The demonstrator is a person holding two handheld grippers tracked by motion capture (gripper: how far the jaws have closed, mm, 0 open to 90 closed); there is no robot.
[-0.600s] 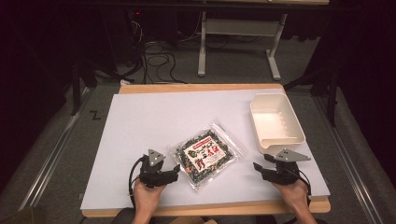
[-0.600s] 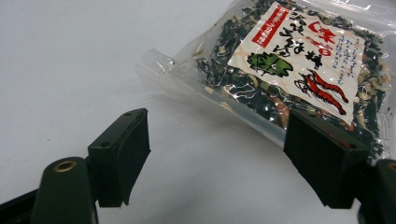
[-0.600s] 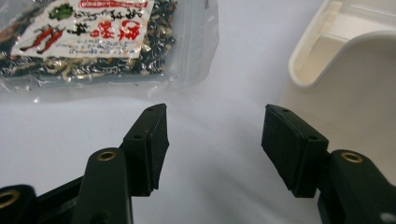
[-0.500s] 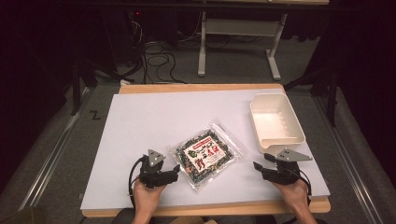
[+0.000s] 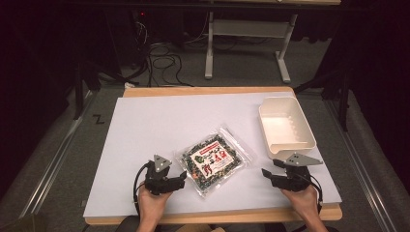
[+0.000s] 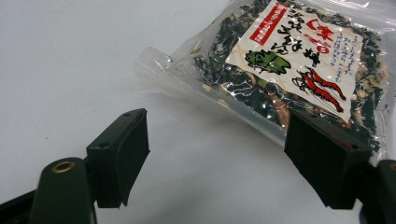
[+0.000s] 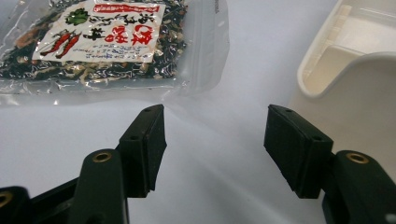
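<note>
1. The left gripper has its jaws spread wide and empty, just beside the bag.
2. The right gripper is likewise wide and empty.
3. The dried seaweed bag lies flat on the table between them, near the cream tray.

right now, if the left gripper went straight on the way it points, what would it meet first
Probably the clear plastic packet of dried greens with the white shrimp label. The open left gripper points at its near edge, with bare white table sheet between. Depth is unclear.

Snack bag: white label with black Japanese characters plus a red banner in white script, none legible. Floor mark left of frame: "Z".
</note>
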